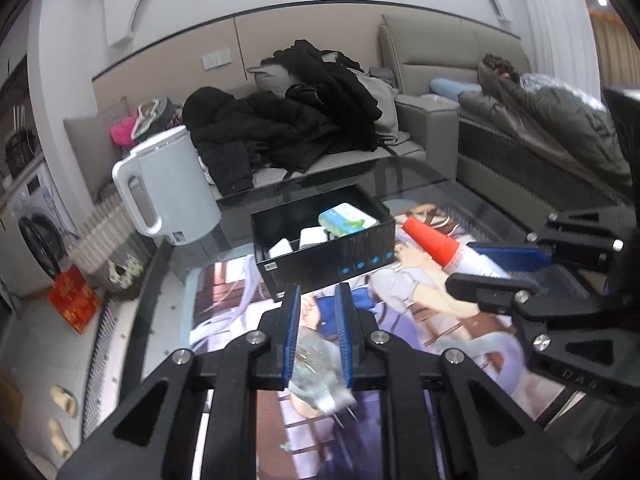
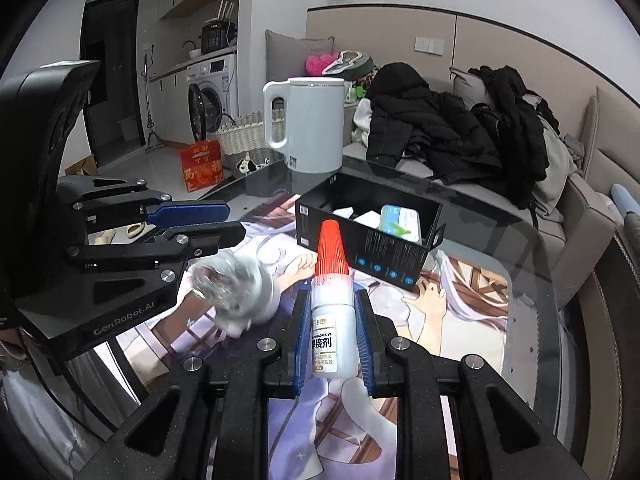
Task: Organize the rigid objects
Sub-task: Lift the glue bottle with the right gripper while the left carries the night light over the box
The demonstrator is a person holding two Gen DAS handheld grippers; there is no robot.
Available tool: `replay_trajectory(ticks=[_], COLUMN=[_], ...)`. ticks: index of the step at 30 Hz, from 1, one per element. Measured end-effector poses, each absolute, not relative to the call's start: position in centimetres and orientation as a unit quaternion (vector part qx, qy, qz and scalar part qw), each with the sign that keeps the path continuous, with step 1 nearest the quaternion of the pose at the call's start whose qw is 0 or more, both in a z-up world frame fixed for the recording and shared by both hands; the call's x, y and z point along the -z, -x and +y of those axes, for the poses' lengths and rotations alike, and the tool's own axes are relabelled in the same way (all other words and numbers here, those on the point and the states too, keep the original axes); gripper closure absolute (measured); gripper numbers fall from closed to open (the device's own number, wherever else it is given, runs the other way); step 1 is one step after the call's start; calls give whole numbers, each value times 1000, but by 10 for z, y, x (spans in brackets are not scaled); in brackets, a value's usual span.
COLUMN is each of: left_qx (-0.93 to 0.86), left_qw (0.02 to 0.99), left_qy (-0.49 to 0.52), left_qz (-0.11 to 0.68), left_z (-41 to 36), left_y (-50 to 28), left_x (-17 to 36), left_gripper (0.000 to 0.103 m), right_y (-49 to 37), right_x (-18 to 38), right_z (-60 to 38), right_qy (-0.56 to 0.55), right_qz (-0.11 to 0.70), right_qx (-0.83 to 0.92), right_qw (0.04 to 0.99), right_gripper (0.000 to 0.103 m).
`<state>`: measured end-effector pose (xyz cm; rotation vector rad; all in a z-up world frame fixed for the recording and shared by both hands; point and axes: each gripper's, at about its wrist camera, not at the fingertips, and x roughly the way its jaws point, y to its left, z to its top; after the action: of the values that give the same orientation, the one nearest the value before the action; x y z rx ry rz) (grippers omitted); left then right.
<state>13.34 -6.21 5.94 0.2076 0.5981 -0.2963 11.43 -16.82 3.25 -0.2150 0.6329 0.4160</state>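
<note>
Left wrist view, left to right. White kettle (image 1: pixel 168 188) upper left on the glass table (image 1: pixel 440 188). Black box (image 1: pixel 320 240) centre frame, open top, already holds a green-white pack (image 1: pixel 347 220) and white items. Left gripper (image 1: pixel 318 312) bottom centre: blue pads pinched tight on a clear crinkly plastic thing (image 1: pixel 316 372), blurred, can't say exactly what it is. Right gripper (image 1: pixel 496 268) enters from the right edge, clamped on the glue bottle (image 1: pixel 436 246), red cap pointing toward the box.

Right wrist view, left to right. Left gripper (image 2: pixel 224 224) at left edge, jaws close together, clear item (image 2: pixel 236 292) hanging under it. Kettle (image 2: pixel 308 124) upper centre. Glue bottle (image 2: pixel 332 308) bottom centre, upright between the right gripper (image 2: pixel 332 336) pads, squeezed on both sides. Box (image 2: pixel 368 232) just behind the red cap, anime-print mat (image 2: pixel 460 300) under everything.

Step in hand, my read: both items lifted, carry to the box. Do it well: go over the near wall with clearance, one hand at a time so the grippers don't collide, drop into the free space beside the pack, let go low.

Writing: "GenRobot.AI" on the left gripper body; "ADHESIVE" and "接剂" on the bottle label; "D48"-like stamp on the right gripper, unsure. Box icons unreadable.
</note>
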Motion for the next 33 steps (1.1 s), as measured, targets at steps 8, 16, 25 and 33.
replay_trajectory(ticks=[8, 16, 25, 33], left_qx=[120, 130, 118, 128], left_qw=[927, 895, 899, 883], left_qy=[-80, -53, -132, -116], left_qz=[345, 424, 400, 437], left_z=[-30, -13, -56, -54], left_y=[-165, -176, -196, -209], left_x=[-45, -8, 4, 16], left_gripper=[65, 47, 13, 59], right_y=[-122, -137, -140, -149], right_x=[-35, 19, 19, 27], right_z=[-168, -175, -162, -170], right_qy=[94, 78, 75, 71], right_qz=[313, 407, 412, 422], right_qx=[-203, -214, -226, -224], right_qw=[923, 885, 880, 876], right_gripper=[82, 82, 82, 82])
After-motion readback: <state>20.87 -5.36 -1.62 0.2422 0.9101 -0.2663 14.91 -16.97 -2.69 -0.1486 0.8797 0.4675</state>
